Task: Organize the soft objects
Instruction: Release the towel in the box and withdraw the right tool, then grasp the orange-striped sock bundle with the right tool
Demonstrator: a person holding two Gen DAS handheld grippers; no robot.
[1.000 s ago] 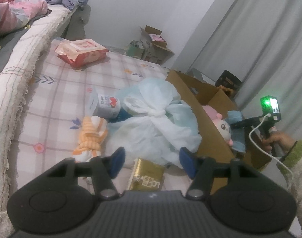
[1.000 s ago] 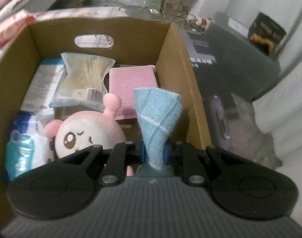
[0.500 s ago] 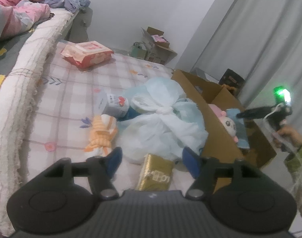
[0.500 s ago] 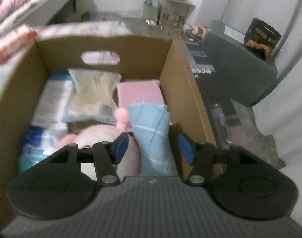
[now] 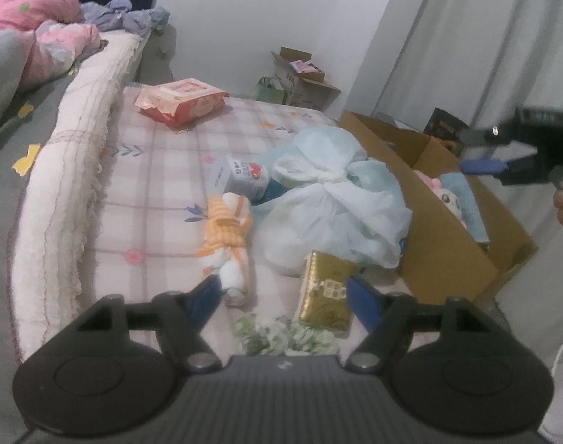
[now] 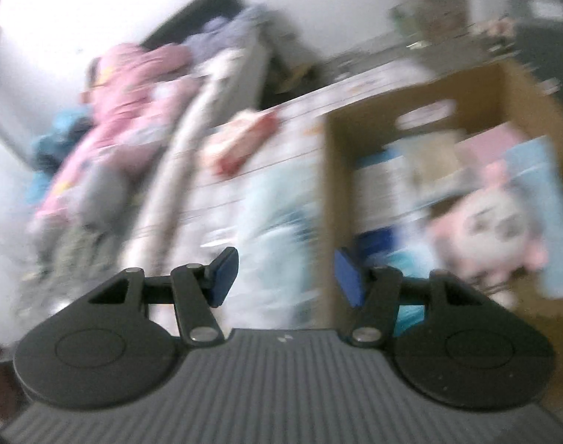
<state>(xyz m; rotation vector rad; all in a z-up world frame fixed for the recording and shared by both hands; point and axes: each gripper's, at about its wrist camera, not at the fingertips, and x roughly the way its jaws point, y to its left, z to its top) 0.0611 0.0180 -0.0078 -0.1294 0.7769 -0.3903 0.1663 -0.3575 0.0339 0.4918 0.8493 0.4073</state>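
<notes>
My left claw [image 5: 283, 294] is spread wide and empty, low over the checked mat [image 5: 159, 170]. Just ahead at 11 o'clock lies the rolled orange-and-white striped cloth [image 5: 229, 244], knotted round its middle, its white end almost at my left fingertip. At 1 o'clock a flat gold packet [image 5: 327, 292] lies beside my right fingertip, and right under the claw at 6 o'clock sits a crumpled green-and-white fabric piece [image 5: 285, 336]. Beyond them, at 12 o'clock, is a big pale blue plastic bag [image 5: 333, 207] tied in a knot on top, with a small white pack [image 5: 240, 177] against its left side. Far off at 11 o'clock rests a red wipes packet [image 5: 181, 103].

The cardboard box [image 5: 444, 244] stands at 2 o'clock, touching the bag. In it I see a pink plush toy [image 5: 448, 196] and a light blue towel [image 5: 466, 199] beside it.

My right claw [image 6: 283, 277] is also spread, holding nothing (its view is badly smeared). From there the box [image 6: 333, 185] sits at 2 o'clock, with the plush [image 6: 492, 229], the blue towel [image 6: 544, 203] standing at its right, and a pink flat item [image 6: 481, 148] behind; the rest I cannot make out.
</notes>
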